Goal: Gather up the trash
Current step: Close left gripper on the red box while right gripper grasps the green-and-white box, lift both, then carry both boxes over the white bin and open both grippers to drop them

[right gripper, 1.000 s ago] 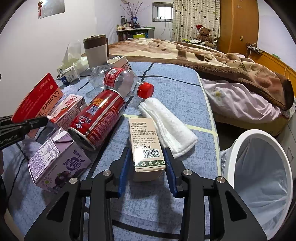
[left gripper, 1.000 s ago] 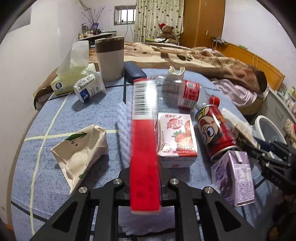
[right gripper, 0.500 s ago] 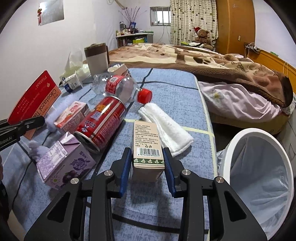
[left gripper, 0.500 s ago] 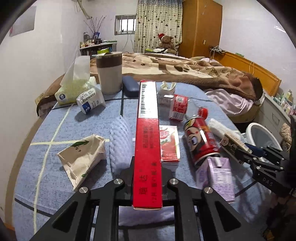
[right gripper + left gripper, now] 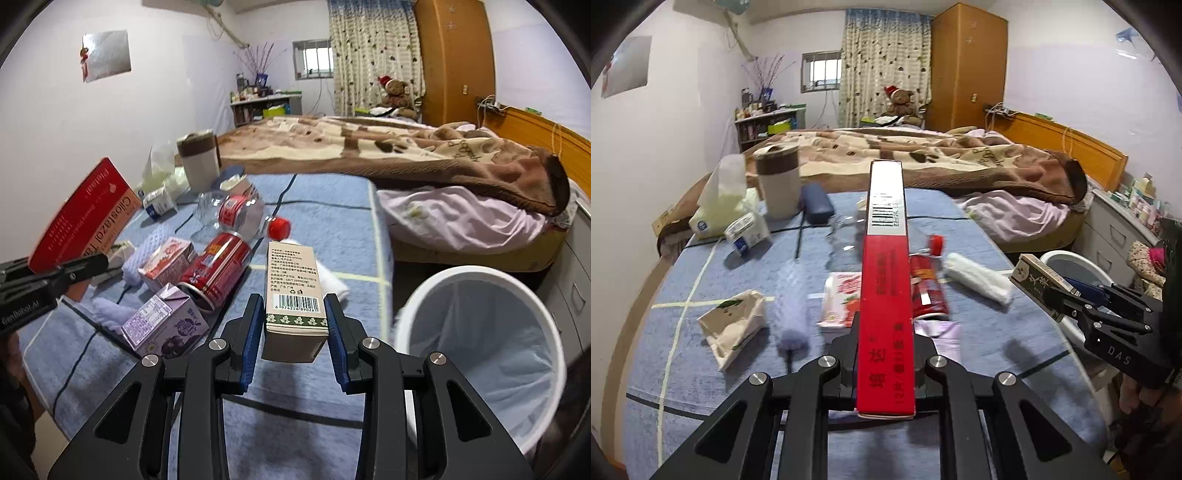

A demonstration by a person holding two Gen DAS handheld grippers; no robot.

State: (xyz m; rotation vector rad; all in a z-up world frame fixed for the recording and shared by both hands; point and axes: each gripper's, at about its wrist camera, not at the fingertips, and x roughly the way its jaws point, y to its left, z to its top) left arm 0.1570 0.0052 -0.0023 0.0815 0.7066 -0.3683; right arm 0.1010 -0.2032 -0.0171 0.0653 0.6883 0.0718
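Bedding first: the blue checked bedspread [image 5: 325, 210] carries scattered litter, and the white lined bin [image 5: 484, 354] stands beside it, low on the right. Left gripper [image 5: 885, 332] clamps the long red box [image 5: 886, 280] edge-up above the spread. Right gripper [image 5: 294, 325] squeezes the small beige carton [image 5: 293, 291], lifted just beside the bin's rim.
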